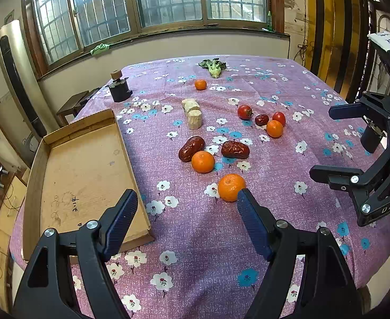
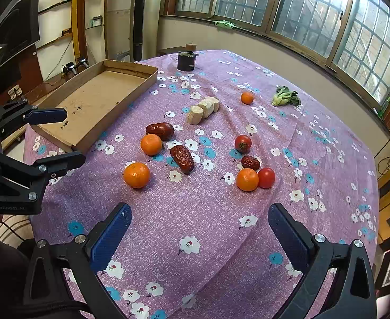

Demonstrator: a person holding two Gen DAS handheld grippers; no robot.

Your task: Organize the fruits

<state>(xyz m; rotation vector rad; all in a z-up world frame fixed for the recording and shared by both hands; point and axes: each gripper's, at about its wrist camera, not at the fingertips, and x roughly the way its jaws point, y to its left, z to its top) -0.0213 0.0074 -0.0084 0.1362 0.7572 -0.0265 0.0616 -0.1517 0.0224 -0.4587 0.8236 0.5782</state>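
Left gripper (image 1: 187,202) and right gripper (image 2: 199,216) hover with jaws spread, empty, above fruit scattered beside the cardboard tray (image 1: 83,164) on the tabletop (image 1: 208,239).

Bright daylight via window (image 1: 147,0), glare; edges prob. fisheye-warped.

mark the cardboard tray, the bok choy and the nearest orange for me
cardboard tray (image 1: 88,164): left wrist view, bare floor.
bok choy (image 2: 285,96): right wrist view, leafy middle.
nearest orange (image 1: 230,187): left wrist view, centre of peel.

Nearest orange (image 1: 230,187) partly behind left gripper fingers (image 1: 253,223); box (image 1: 80,170) scribbles unreadable.
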